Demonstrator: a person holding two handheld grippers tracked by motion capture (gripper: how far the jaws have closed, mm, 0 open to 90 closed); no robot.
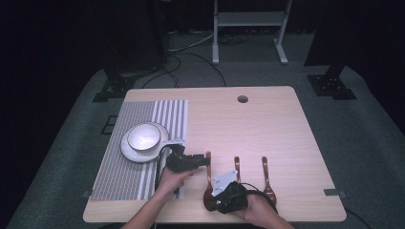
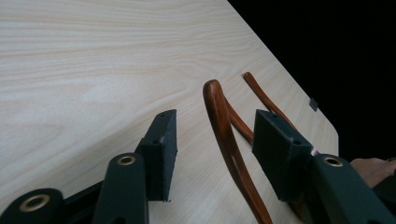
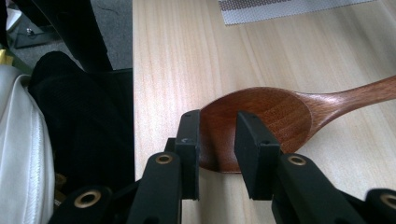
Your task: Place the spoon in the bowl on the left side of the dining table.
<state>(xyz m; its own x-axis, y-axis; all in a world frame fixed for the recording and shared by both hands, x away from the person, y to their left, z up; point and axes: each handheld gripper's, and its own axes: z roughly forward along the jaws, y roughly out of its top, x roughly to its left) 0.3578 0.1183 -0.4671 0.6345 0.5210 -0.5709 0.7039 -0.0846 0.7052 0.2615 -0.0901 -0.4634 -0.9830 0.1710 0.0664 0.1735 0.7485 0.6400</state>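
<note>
Three brown wooden spoons lie side by side near the table's front edge. My left gripper (image 1: 199, 161) (image 2: 217, 140) is open, its jaws on either side of the left spoon (image 1: 208, 174) at the handle's raised end (image 2: 223, 122), without touching it. My right gripper (image 1: 220, 194) (image 3: 217, 140) hovers low at the same spoon's bowl (image 3: 261, 116). Its jaws stand a narrow gap apart over the bowl's near tip, and I see no grip. The middle spoon (image 1: 236, 164) and the right spoon (image 1: 266, 179) lie untouched.
A white bowl (image 1: 143, 137) sits on a white plate (image 1: 128, 151) on a grey striped placemat (image 1: 122, 179) at the table's left. The table's front edge (image 3: 135, 93) is just beside the spoon bowl. A cable hole (image 1: 242, 99) is at the back.
</note>
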